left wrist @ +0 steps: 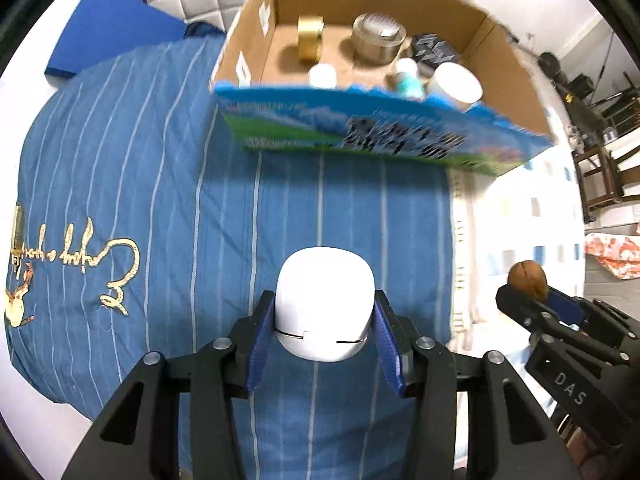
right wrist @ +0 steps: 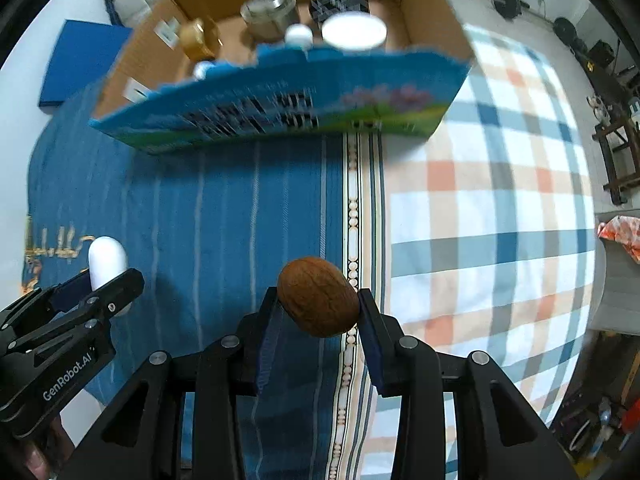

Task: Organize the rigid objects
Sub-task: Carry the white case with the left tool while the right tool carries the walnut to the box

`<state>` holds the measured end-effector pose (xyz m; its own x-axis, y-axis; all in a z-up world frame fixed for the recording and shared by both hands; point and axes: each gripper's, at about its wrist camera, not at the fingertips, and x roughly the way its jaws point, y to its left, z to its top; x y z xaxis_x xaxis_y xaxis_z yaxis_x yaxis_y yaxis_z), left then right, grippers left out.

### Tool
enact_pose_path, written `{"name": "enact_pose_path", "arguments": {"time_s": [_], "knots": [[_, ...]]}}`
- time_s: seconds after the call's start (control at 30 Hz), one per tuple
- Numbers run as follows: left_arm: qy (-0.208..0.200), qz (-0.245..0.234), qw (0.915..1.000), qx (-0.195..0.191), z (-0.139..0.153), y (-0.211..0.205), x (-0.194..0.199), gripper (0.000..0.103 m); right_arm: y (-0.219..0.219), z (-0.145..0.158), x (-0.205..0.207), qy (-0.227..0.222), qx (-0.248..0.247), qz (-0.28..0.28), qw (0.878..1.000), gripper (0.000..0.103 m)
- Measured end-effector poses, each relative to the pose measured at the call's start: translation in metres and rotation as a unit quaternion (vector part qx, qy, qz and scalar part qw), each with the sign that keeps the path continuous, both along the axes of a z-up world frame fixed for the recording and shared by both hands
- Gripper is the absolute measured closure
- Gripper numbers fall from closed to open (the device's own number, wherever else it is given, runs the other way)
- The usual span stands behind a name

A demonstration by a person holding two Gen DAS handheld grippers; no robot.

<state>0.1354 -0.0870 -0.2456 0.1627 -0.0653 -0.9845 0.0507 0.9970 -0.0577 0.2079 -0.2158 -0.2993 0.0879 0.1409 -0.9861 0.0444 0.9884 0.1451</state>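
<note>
My left gripper (left wrist: 325,320) is shut on a white rounded case (left wrist: 325,302), held above the blue striped cloth (left wrist: 140,184). My right gripper (right wrist: 318,304) is shut on a brown walnut (right wrist: 318,302), also lifted off the bed. Each gripper shows in the other view: the right gripper (left wrist: 532,296) with the walnut (left wrist: 527,280) at the right edge, the left gripper (right wrist: 96,284) with the white case (right wrist: 106,258) at the left edge. Ahead stands an open cardboard box (left wrist: 516,72) with a blue printed front (right wrist: 280,108).
Inside the box are a gold tape roll (left wrist: 310,38), a metal tin (left wrist: 378,38), a dark patterned box (left wrist: 434,50), a white cup (left wrist: 456,84) and small white bottles (left wrist: 322,75). A checked blanket (right wrist: 492,200) lies to the right. A blue pad (left wrist: 108,32) sits far left.
</note>
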Motion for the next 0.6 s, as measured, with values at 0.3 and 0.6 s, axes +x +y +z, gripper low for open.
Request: {"name": "enact_pose_path", "arguments": {"time_s": [0.3,0.6], "knots": [[-0.047,-0.009,0.9987,-0.017,0.052,0.005,-0.008,0.059,-0.017,0.045,-0.02,-0.031,0.011,0.007,0.999,0.063],[-0.071,-0.013,0.9963,-0.048,0.084,0.006,0.006,0.059,-0.024,0.072,-0.015,-0.052,0.041,0.003,0.998,0.063]]}}
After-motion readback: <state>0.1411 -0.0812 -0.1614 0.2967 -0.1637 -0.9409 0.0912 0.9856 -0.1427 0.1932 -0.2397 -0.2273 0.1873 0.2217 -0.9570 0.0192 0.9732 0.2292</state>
